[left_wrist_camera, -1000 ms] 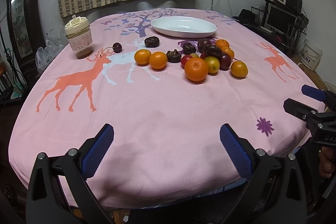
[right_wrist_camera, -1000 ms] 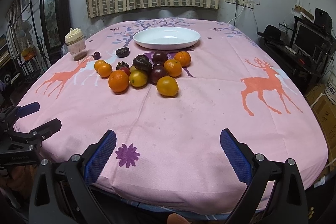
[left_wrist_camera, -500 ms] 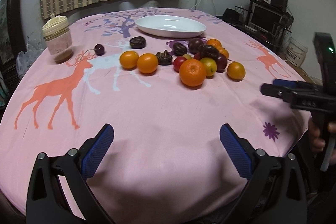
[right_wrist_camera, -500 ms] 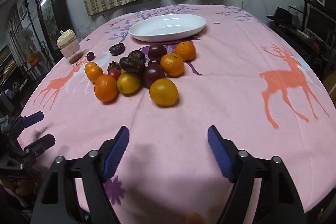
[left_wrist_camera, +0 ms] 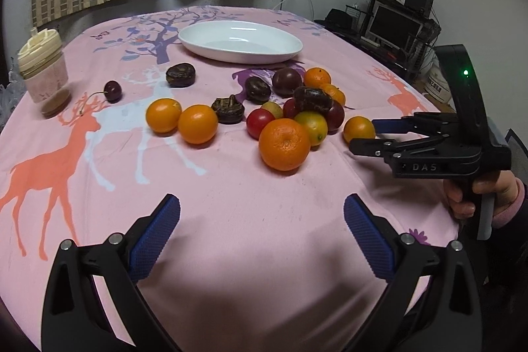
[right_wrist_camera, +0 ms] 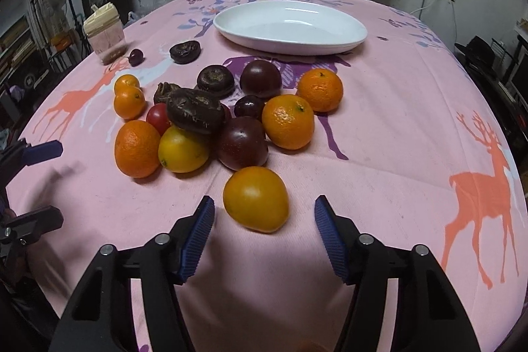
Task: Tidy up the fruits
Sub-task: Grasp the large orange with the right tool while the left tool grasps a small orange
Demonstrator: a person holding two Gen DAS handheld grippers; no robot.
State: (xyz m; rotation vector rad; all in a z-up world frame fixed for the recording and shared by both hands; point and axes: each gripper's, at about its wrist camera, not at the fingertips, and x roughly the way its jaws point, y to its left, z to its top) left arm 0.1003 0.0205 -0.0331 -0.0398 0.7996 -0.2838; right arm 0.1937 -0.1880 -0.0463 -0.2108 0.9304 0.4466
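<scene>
Right gripper (right_wrist_camera: 262, 215) at lower centre, jaws just narrowing yet apart, orange fruit (right_wrist_camera: 255, 198) between them, untouched

Both views are taken from wrist cameras set behind the fingers, looking forward and steeply down at the pink tablecloth (left_wrist_camera: 264, 220). The left view is framed by the wide-spread left gripper (left_wrist_camera: 262, 233), with the fruit pile well ahead of its fingertips and the right gripper (left_wrist_camera: 366, 134) seen side-on at the right edge. The right view is held much nearer: an orange fruit (right_wrist_camera: 255, 198) lies just ahead of the right gripper (right_wrist_camera: 264, 220). The fruit pile, white dish (right_wrist_camera: 290, 25) and lidded jar (right_wrist_camera: 104, 33) are shared by both views.
</scene>
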